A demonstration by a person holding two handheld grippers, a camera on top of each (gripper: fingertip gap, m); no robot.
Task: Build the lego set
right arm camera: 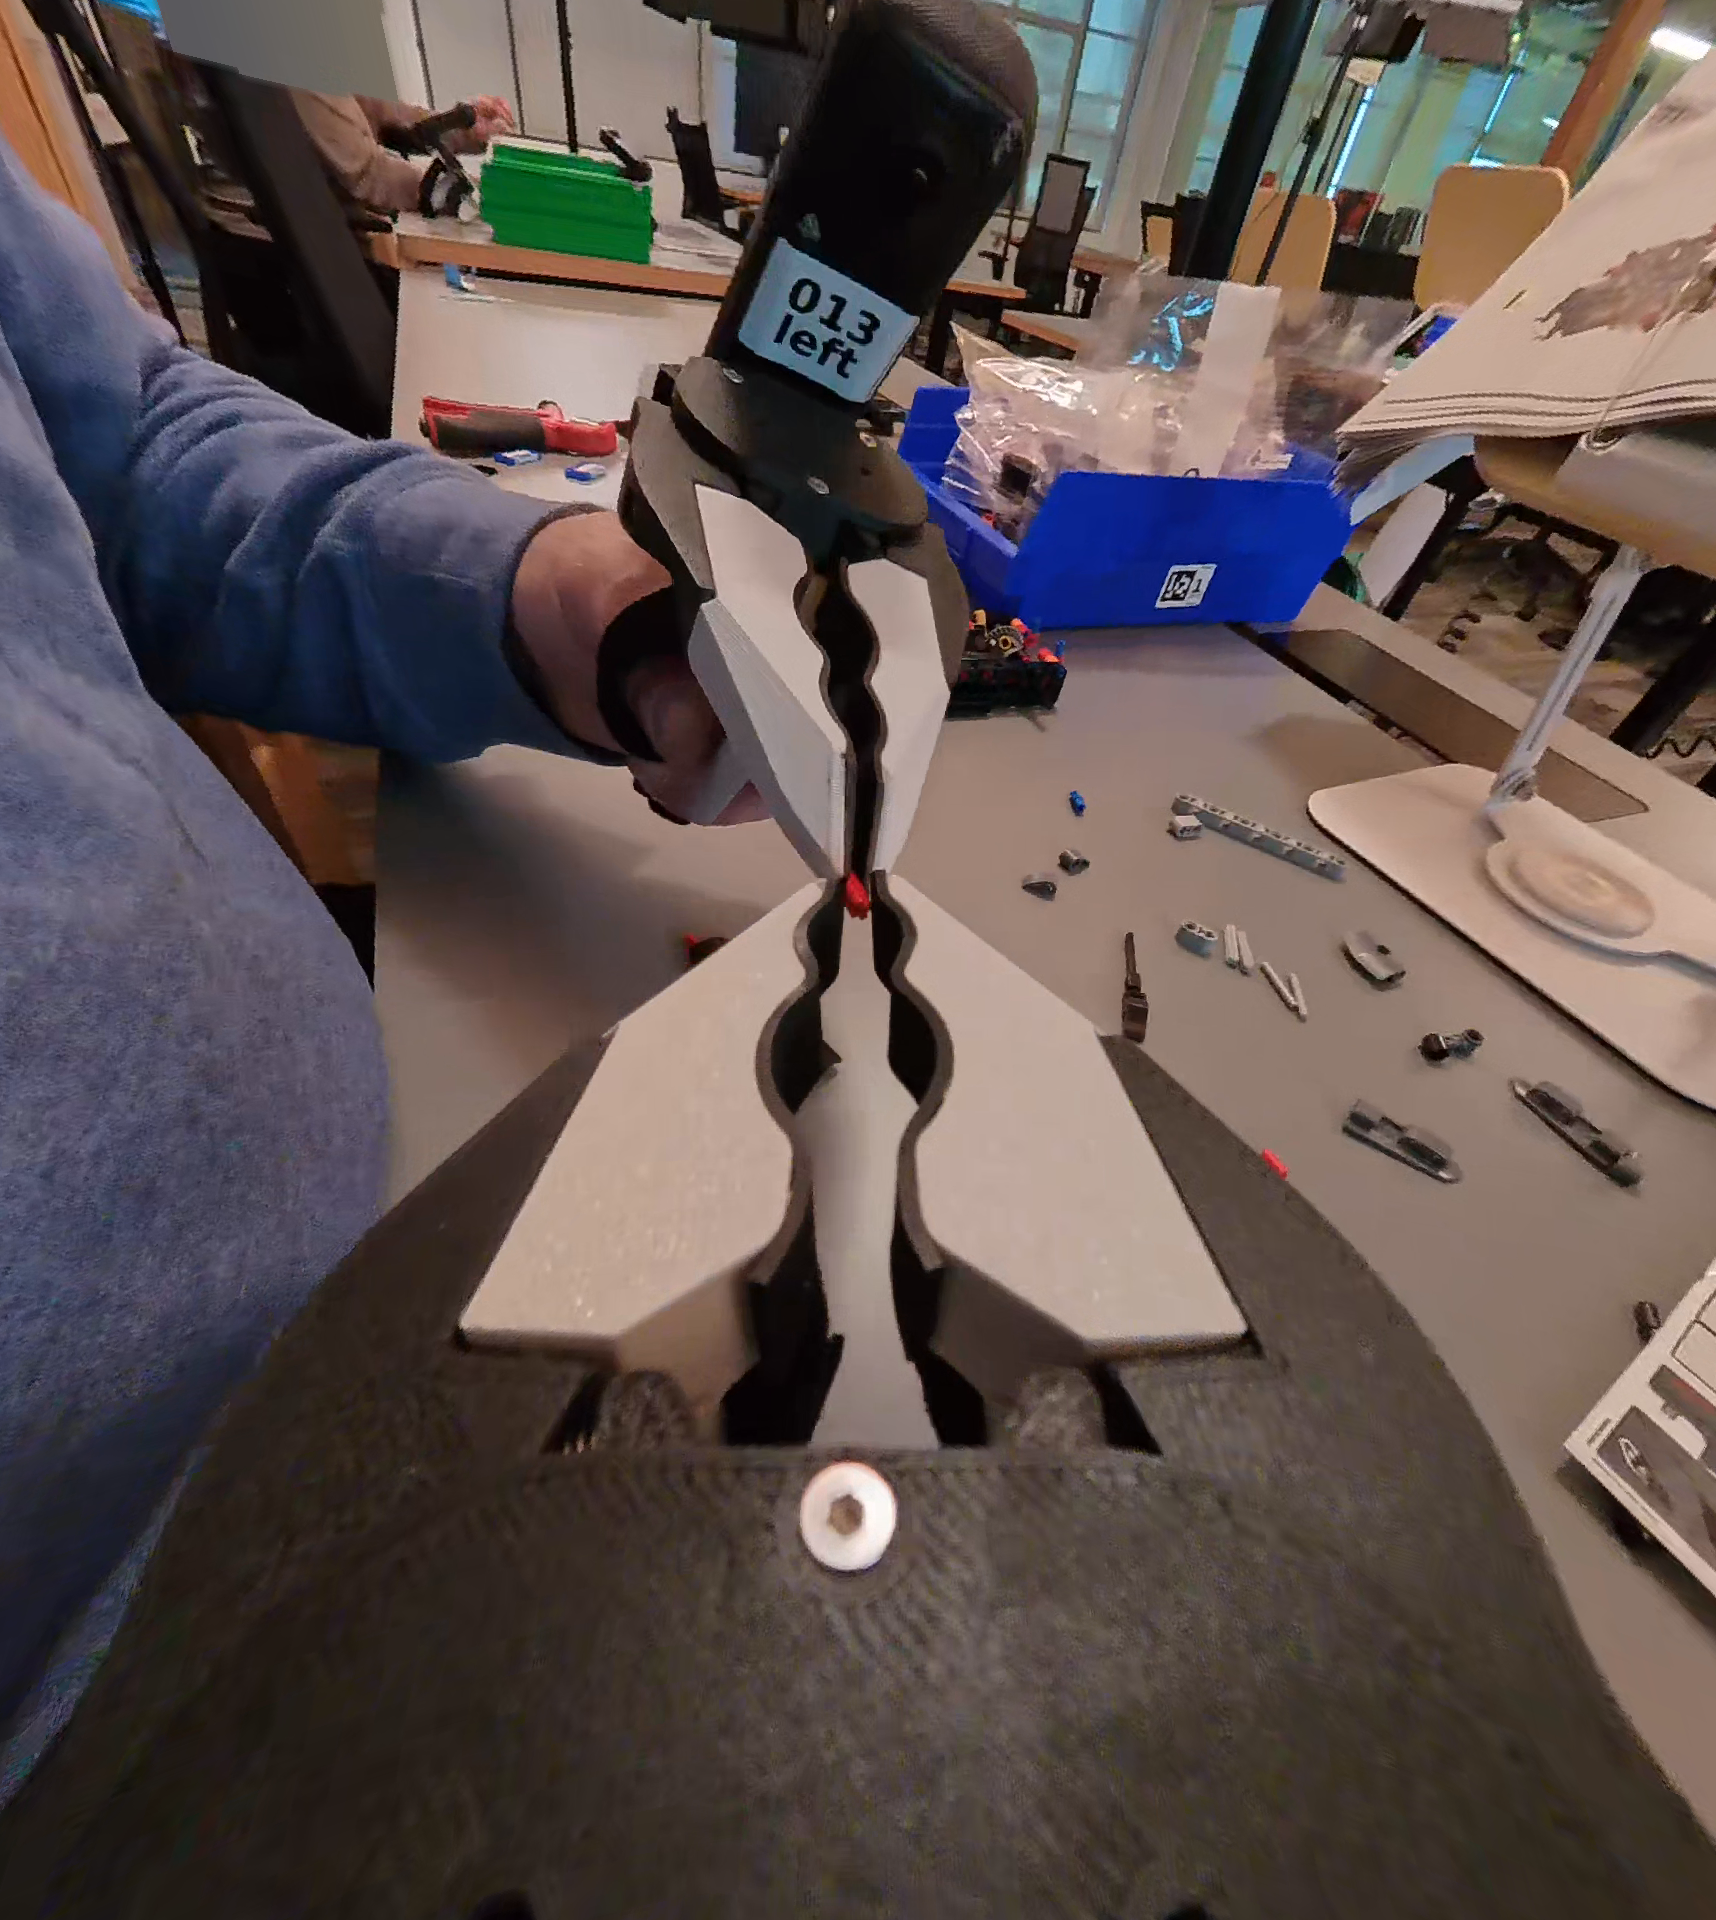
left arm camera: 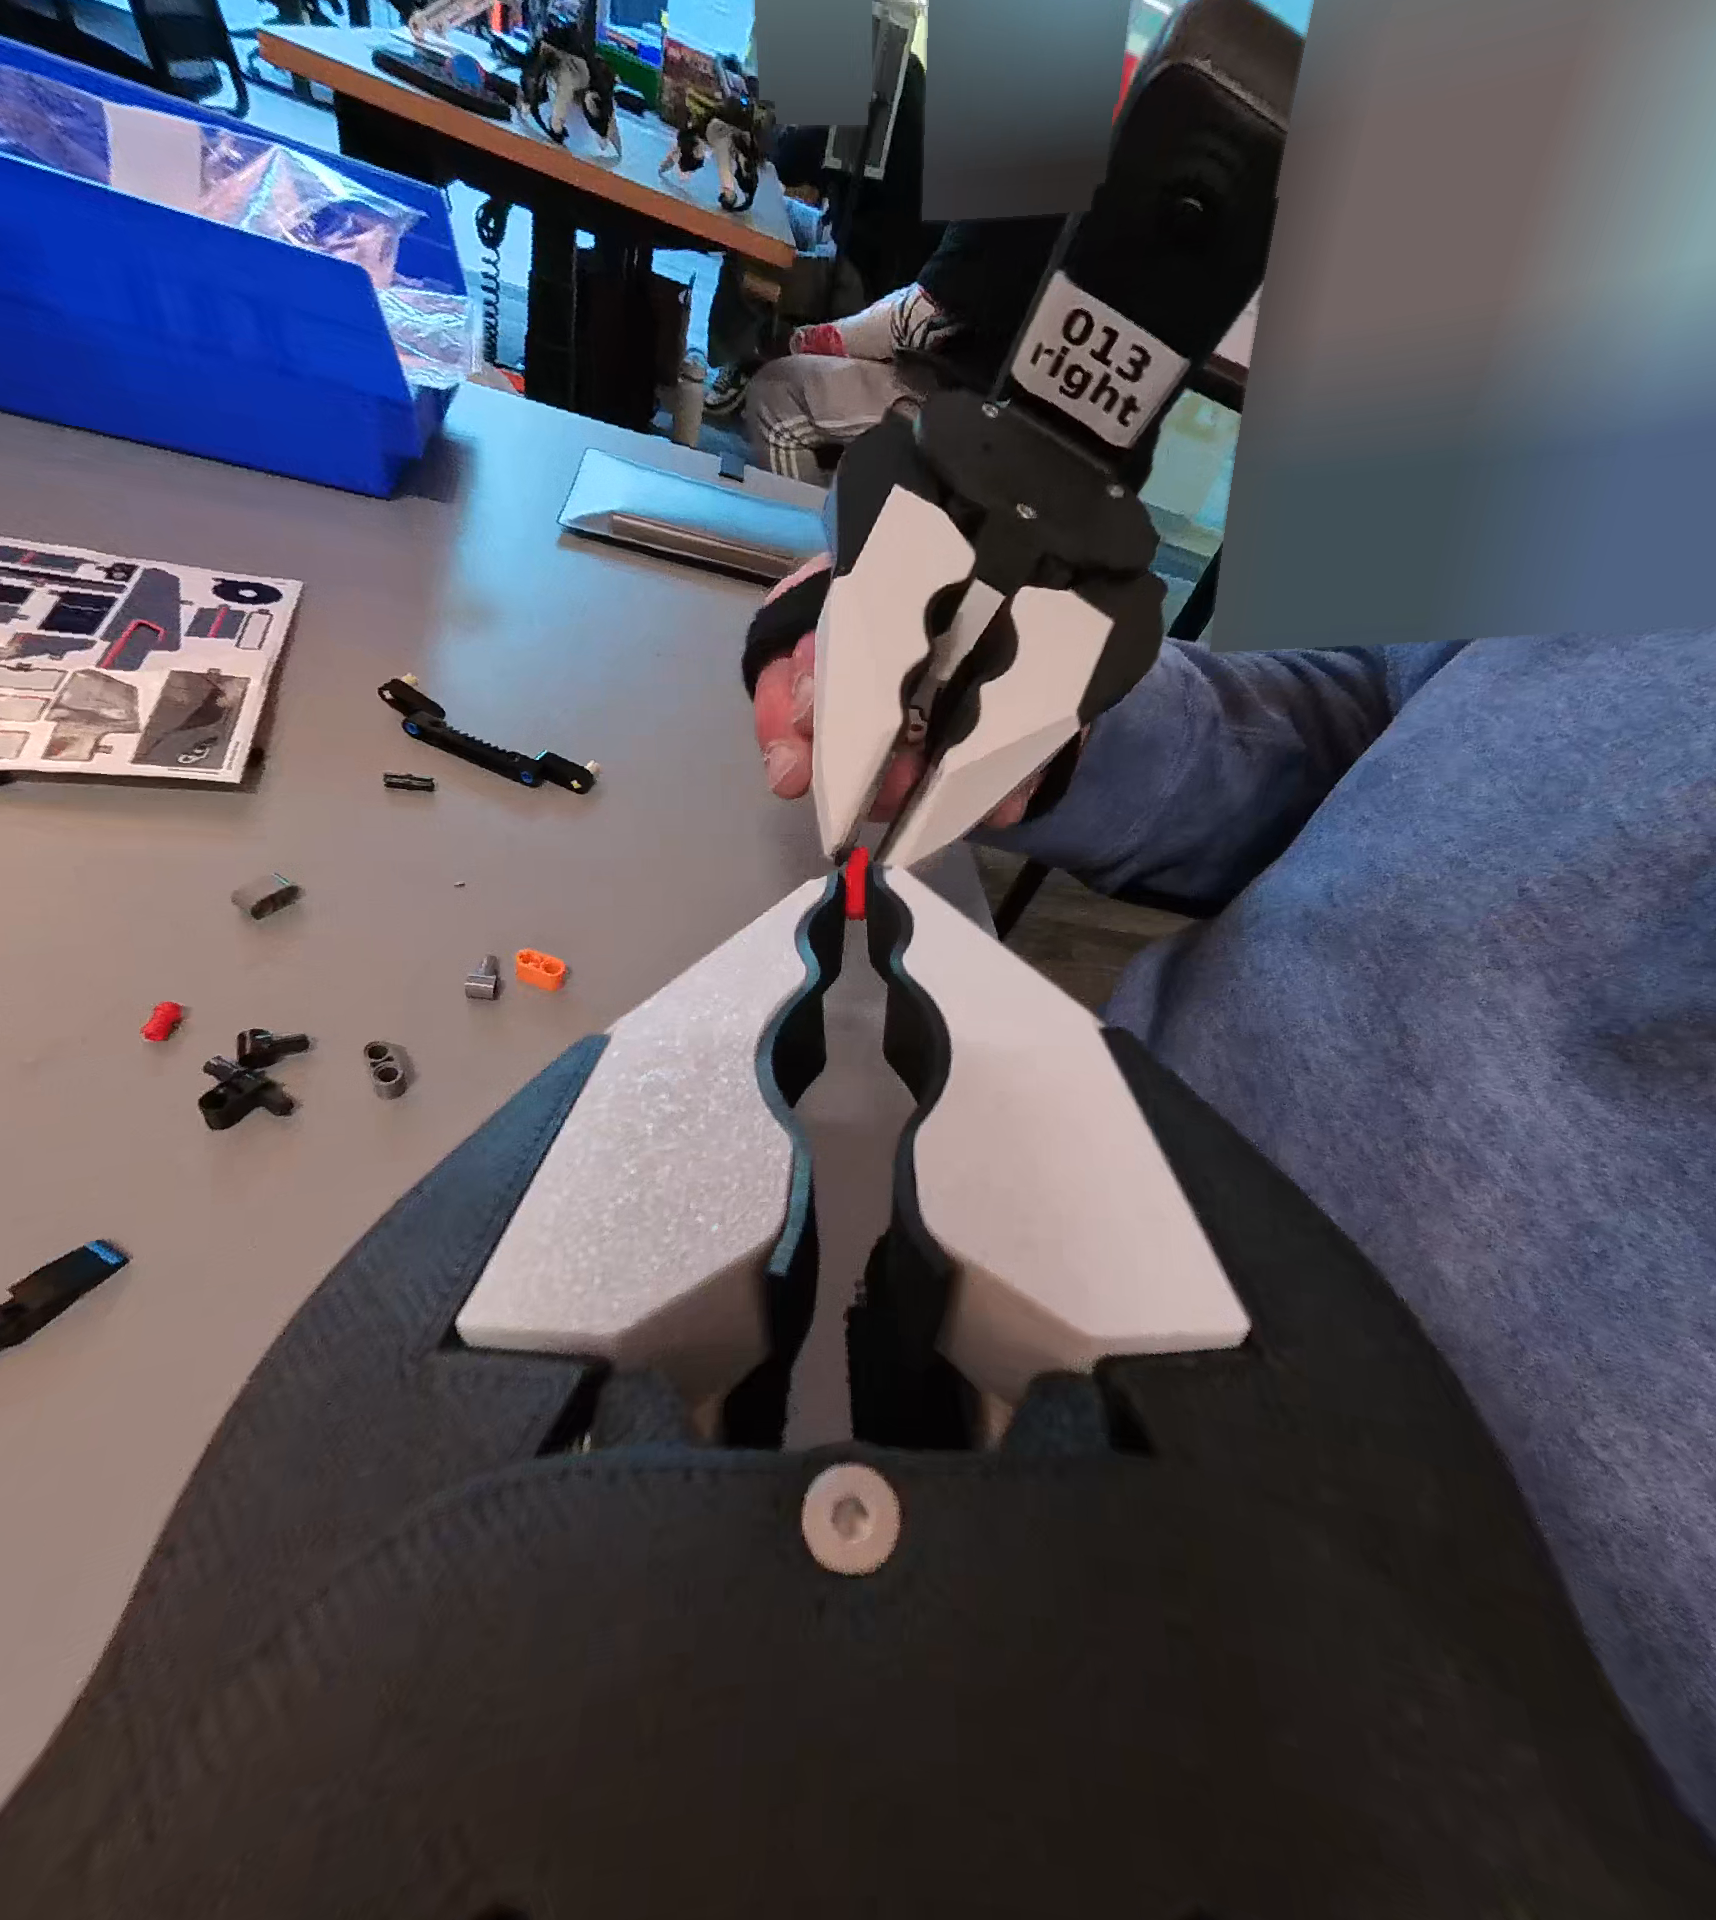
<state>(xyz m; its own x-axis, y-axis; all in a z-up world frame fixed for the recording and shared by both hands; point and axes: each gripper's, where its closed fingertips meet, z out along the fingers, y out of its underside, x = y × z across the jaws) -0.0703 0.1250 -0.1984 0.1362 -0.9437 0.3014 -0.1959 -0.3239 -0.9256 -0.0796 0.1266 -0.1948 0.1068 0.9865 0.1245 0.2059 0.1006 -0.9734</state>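
A small red lego piece (left arm camera: pixel 856 883) is pinched between the two grippers, which meet tip to tip above the grey table (left arm camera: pixel 521 623). My left gripper (left arm camera: pixel 856 902) is shut on its lower end in the left wrist view. My right gripper (left arm camera: pixel 859 847) comes down from above and closes on the upper end. In the right wrist view the red piece (right arm camera: pixel 854 896) sits at my right gripper's tips (right arm camera: pixel 854 906), with the left gripper (right arm camera: pixel 852 868) reaching down from above. A hand in a blue sleeve holds each gripper.
Loose pieces lie on the table: a black toothed beam (left arm camera: pixel 485 738), an orange piece (left arm camera: pixel 540 968), a red piece (left arm camera: pixel 163 1021), a grey beam (right arm camera: pixel 1259 831). A sticker sheet (left arm camera: pixel 85 655), a blue bin (right arm camera: pixel 1145 540), a small black assembly (right arm camera: pixel 1005 665) and a booklet stand (right arm camera: pixel 1560 914) stand around.
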